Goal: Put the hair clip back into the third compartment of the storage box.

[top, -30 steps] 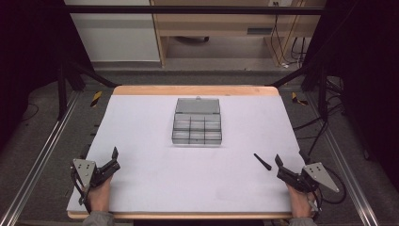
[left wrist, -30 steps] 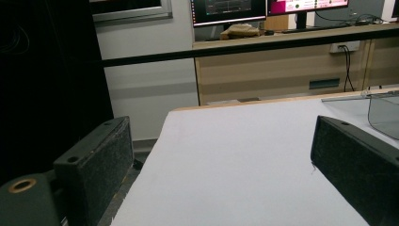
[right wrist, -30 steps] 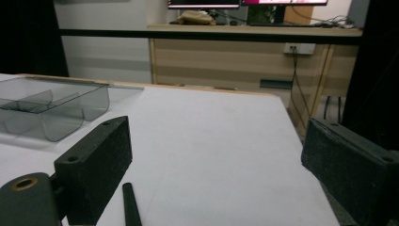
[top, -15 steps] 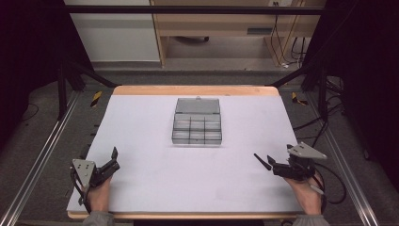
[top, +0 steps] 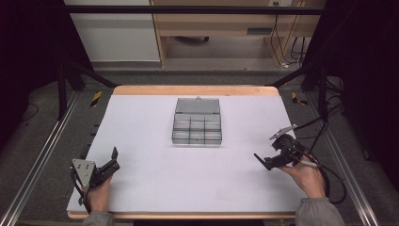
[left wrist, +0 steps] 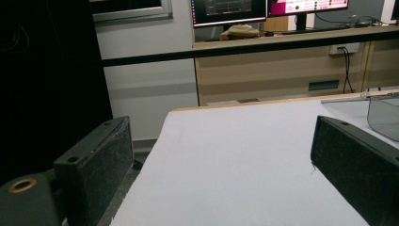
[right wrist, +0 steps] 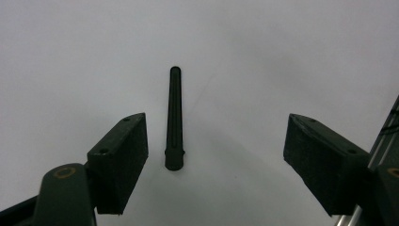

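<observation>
A slim black stick lies flat on the white table top, at the right near the front. My right gripper hangs just above it, tipped down, open, with the stick nearer its left jaw and touching neither. In the high view this gripper sits right of the stick. My left gripper rests at the front left corner, open and holding nothing. A clear compartment box stands at mid table with its lid laid open behind it.
The box's clear edge shows at the right of the left gripper view. A wooden strip runs along the table's far edge. Metal rails flank both sides, and cables trail from the right gripper.
My right gripper has swung in from the right edge toward the stick and tipped down over it. The stick, the box and my left gripper have stayed put.
</observation>
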Demonstrator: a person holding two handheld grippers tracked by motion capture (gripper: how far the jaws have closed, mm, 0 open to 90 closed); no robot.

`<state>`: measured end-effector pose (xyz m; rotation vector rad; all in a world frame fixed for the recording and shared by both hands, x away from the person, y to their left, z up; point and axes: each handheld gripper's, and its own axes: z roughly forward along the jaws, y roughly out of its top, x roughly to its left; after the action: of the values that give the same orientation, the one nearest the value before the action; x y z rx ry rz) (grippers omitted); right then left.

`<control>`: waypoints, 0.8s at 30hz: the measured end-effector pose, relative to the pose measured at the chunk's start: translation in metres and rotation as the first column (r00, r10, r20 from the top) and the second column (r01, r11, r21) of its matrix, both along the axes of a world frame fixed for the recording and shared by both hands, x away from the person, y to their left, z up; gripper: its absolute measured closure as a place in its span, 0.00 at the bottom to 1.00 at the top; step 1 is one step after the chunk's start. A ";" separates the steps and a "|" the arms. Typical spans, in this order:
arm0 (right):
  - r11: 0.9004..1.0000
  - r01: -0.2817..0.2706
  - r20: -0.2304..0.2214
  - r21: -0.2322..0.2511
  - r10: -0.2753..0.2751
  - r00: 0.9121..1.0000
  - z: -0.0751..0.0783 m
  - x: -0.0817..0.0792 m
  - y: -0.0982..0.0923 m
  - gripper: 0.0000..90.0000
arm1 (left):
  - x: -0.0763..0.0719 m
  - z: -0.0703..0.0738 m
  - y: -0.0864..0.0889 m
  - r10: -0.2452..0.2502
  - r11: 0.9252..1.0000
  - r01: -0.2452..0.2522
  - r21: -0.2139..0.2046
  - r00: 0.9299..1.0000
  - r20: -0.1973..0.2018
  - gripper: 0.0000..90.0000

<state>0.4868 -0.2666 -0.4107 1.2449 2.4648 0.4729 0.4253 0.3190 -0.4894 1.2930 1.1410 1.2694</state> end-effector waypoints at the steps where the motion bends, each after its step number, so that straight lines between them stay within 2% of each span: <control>1: 1.000 -0.009 -0.058 0.000 0.009 0.998 0.000 0.005 0.001 0.28 | 0.000 0.000 0.000 0.000 1.000 0.000 0.001 1.000 0.000 0.07; 2: 1.000 -0.009 -0.058 0.000 0.009 0.998 0.000 0.005 0.001 0.28 | 0.000 0.000 0.000 0.000 1.000 0.000 0.001 1.000 -0.001 0.07; 3: 1.000 -0.017 -0.088 -0.018 0.016 0.996 0.000 0.008 0.002 0.29 | 0.000 0.000 0.000 0.000 1.000 0.000 0.001 1.000 -0.001 0.07; 4: 1.000 -0.017 -0.088 -0.018 0.016 0.996 0.000 0.008 0.002 0.29 | 0.000 0.000 0.000 0.000 1.000 0.000 0.001 1.000 -0.001 0.07; 5: 0.999 -0.025 -0.107 -0.029 0.022 0.994 0.000 0.012 0.003 0.32 | 0.000 0.000 0.000 0.000 1.000 0.000 0.001 1.000 -0.001 0.07; 8: 0.999 -0.023 -0.119 -0.026 0.020 0.993 -0.001 0.015 0.003 0.35 | 0.000 0.000 0.000 0.000 1.000 0.000 0.002 1.000 -0.001 0.07; 9: 0.999 -0.028 -0.145 -0.031 0.023 0.989 -0.003 0.018 0.004 0.37 | 0.000 0.000 0.000 0.000 1.000 0.000 0.002 1.000 -0.001 0.07; 10: 0.999 -0.028 -0.145 -0.031 0.023 0.989 -0.003 0.018 0.004 0.37 | 0.000 0.000 0.000 0.000 1.000 0.000 0.002 1.000 -0.001 0.07; 11: 0.999 -0.030 -0.180 -0.040 0.022 0.983 -0.005 0.020 0.005 0.39 | 0.000 0.000 0.000 0.000 1.000 0.000 0.002 1.000 -0.001 0.07; 13: 0.998 -0.046 -0.210 -0.054 0.034 0.977 -0.009 0.023 0.007 0.41 | 0.000 0.000 0.000 0.000 1.000 0.000 0.001 1.000 -0.002 0.07; 14: 0.998 -0.046 -0.210 -0.054 0.034 0.977 -0.009 0.023 0.007 0.41 | 0.000 0.000 0.000 0.000 1.000 0.000 0.001 1.000 -0.002 0.07; 15: 0.997 -0.051 -0.239 -0.053 0.037 0.970 -0.012 0.025 0.010 0.42 | 0.000 0.000 0.000 0.000 1.000 0.000 0.002 1.000 -0.002 0.07; 17: 0.997 -0.052 -0.262 -0.052 0.037 0.964 -0.015 0.026 0.013 0.45 | 0.000 0.000 0.000 -0.001 1.000 0.001 0.003 1.000 -0.002 0.07; 18: 0.997 -0.052 -0.262 -0.052 0.037 0.964 -0.015 0.026 0.013 0.45 | 0.000 0.000 0.000 -0.001 1.000 0.001 0.003 1.000 -0.002 0.07; 22: 0.996 -0.070 -0.290 -0.063 0.049 0.956 -0.020 0.032 0.019 0.54 | 0.000 0.000 0.000 0.000 1.000 0.000 0.002 1.000 -0.001 0.07; 23: 0.996 -0.062 -0.303 -0.060 0.041 0.952 -0.020 0.032 0.020 0.55 | 0.000 0.000 0.000 0.000 1.000 0.000 0.002 1.000 -0.002 0.07; 24: 0.996 -0.062 -0.303 -0.060 0.041 0.952 -0.020 0.032 0.020 0.55 | 0.000 0.000 0.000 0.000 1.000 0.000 0.002 1.000 -0.002 0.07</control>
<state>0.5191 -0.2465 -0.4310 1.3111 2.7456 0.2206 0.4255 0.3189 -0.4894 1.2956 1.1414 1.2696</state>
